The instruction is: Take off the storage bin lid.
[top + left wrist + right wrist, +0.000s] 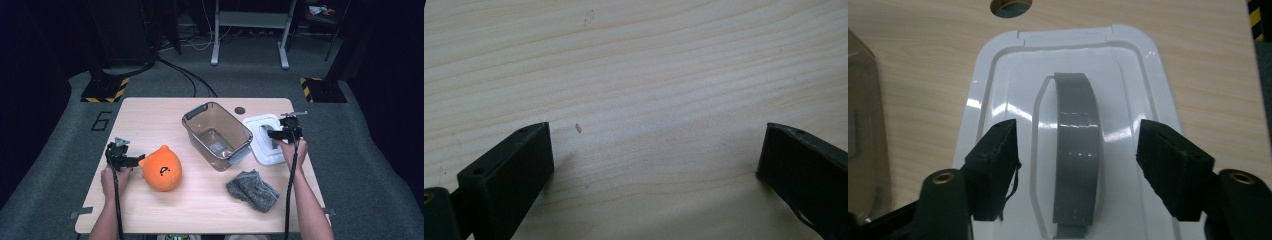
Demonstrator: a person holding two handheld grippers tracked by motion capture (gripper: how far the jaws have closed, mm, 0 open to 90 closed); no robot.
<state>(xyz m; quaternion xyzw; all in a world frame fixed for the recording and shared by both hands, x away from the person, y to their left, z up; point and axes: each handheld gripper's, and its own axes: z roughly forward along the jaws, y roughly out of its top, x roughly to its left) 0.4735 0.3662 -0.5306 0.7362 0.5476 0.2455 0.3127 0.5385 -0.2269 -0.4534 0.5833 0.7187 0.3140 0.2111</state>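
A white lid (260, 142) lies flat on the table's right side, with a grey strap handle (1075, 145) across its middle. My right gripper (274, 134) hangs over the lid, open. In the right gripper view (1077, 150) its jaws stand on either side of the handle without touching it. A clear smoky box (217, 135) sits mid-table, with nothing in it. Left of it lies an orange plush toy (161, 168). My left gripper (131, 160) is just left of the toy and is open. In the left gripper view (654, 150) bare wood shows between its jaws.
A crumpled grey cloth (252, 190) lies near the front edge, below the box. The wooden table (150, 120) has a small round hole (240, 110) behind the lid. Grey carpet, black stands and cables surround the table.
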